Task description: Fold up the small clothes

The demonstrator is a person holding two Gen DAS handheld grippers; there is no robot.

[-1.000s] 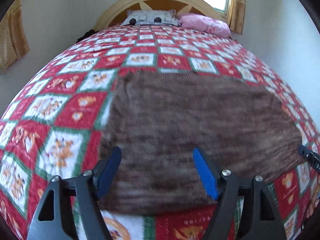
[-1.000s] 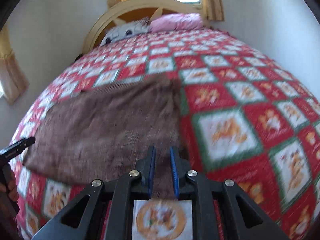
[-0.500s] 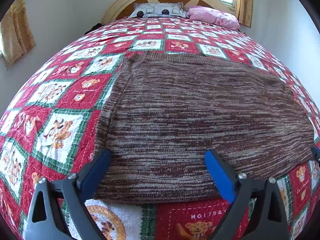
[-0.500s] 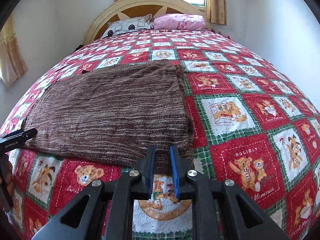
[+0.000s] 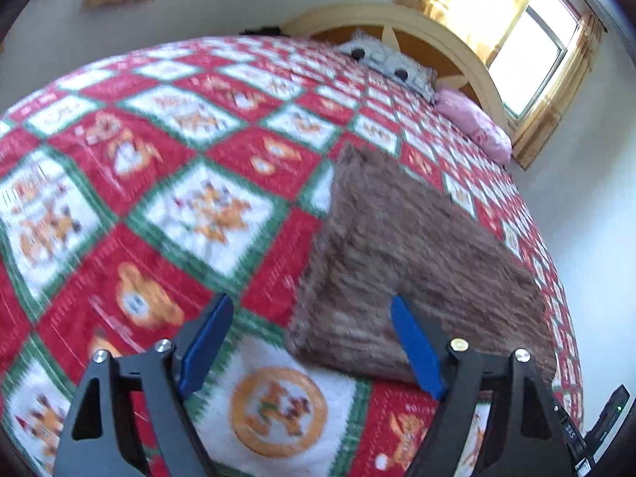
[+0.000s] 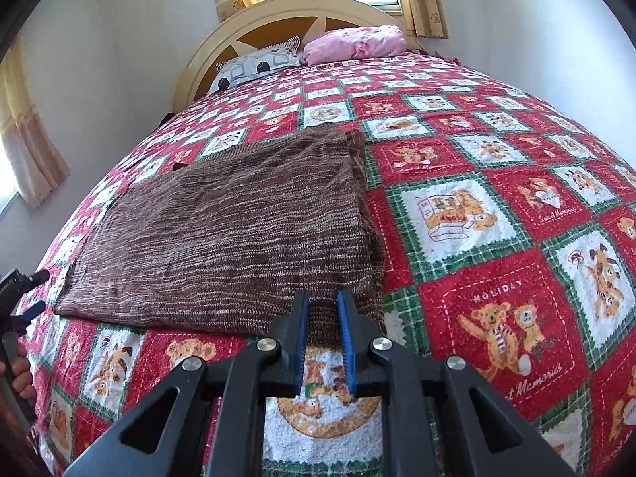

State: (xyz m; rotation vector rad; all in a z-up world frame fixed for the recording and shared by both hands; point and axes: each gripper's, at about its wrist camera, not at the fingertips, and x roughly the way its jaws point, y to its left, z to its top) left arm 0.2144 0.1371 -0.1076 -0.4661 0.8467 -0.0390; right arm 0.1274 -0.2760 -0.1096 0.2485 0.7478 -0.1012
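A brown knit garment lies flat on the bed, folded into a wide rectangle; it also shows in the left wrist view. My left gripper is open and empty, above the garment's near left corner, which lies between its blue fingers. My right gripper has its jaws close together with a narrow gap and holds nothing; its tips hover at the garment's near right edge.
The bed carries a red, white and green bear-patterned quilt. A patterned pillow and a pink pillow lie by the headboard. Walls stand close on both sides. The other hand-held gripper shows at far left.
My left gripper has swung left and tilted, from the garment's middle front edge to its near left corner. The right gripper has barely moved.
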